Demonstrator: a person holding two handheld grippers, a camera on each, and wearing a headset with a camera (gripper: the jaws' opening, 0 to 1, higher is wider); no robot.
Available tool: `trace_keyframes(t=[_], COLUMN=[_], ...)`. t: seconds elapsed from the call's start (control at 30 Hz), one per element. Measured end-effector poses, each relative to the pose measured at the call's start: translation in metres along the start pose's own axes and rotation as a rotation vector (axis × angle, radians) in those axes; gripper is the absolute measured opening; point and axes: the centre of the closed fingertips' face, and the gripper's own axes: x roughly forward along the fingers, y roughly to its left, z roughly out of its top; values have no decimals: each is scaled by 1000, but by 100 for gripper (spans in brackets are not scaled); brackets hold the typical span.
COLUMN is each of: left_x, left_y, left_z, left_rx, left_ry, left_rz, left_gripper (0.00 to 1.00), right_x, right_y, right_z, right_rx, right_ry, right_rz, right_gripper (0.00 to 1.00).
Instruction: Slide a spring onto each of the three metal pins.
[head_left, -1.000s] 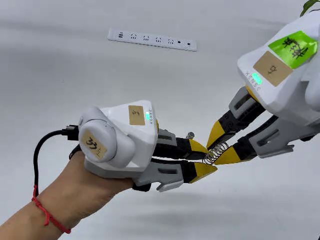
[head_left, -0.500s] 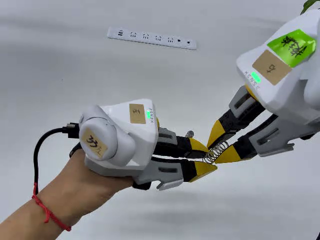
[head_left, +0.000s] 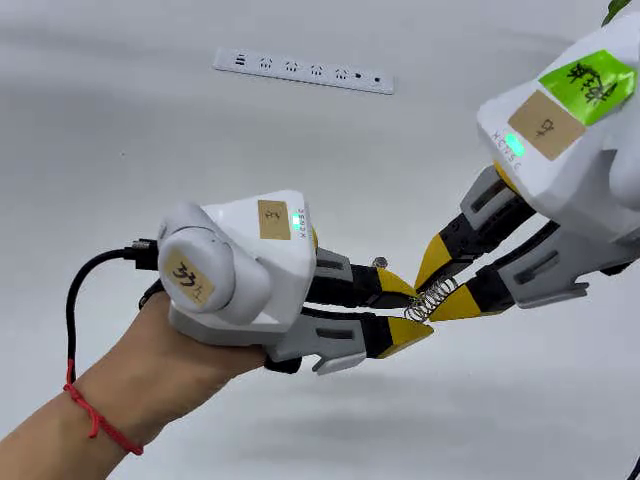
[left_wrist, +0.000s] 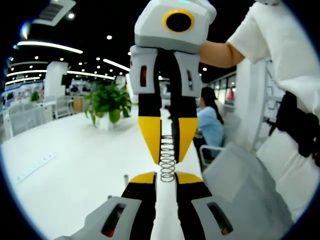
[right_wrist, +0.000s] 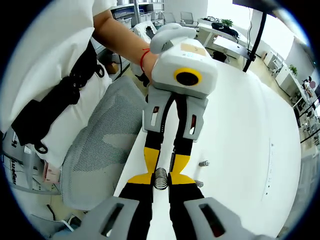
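Two sets of jaws: meeting tip to tip above the table (head_left: 150, 150).
Right gripper (head_left: 447, 292): pinching the spring (head_left: 430, 299).
Left gripper (head_left: 412, 312): jaws nearly together at the spring's end; what they grip, I cannot tell.
Pins (right_wrist: 203, 163): upright on the table.
Technique: light squeeze, spring's axis kept straight.

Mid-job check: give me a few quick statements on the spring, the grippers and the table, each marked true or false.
1. The spring sits between the right gripper's yellow jaw tips. True.
2. The left gripper is far from the right one. False: their tips meet at the spring.
3. A white power strip lies on the table beyond the grippers. True.
4. The hand holding the left gripper wears a blue wristband. False: a red cord circles the wrist.
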Motion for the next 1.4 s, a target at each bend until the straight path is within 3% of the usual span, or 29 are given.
trace_keyframes(t=[0.3,0.63,0.8,1.17,1.4], left_x=[-13,-48,-62,-78,-79], left_y=[7,28,37,50,54], left_z=[-8,-29,-38,-56,-63], left_rx=[0,-7,-4,5,-13], left_ry=[24,74,95,151,158], left_rz=[41,149,191,231,233], left_gripper=[22,35,47,61,71], right_x=[-11,-29,-32,-7,11], right_y=[-5,-24,-39,-61,-70], right_z=[-7,-50,-74,-115,-127], right_rx=[50,166,235,332,368], right_ry=[-16,24,43,71,75], right_rz=[-35,-121,-164,-199,-214], right_gripper=[12,12,12,12,12])
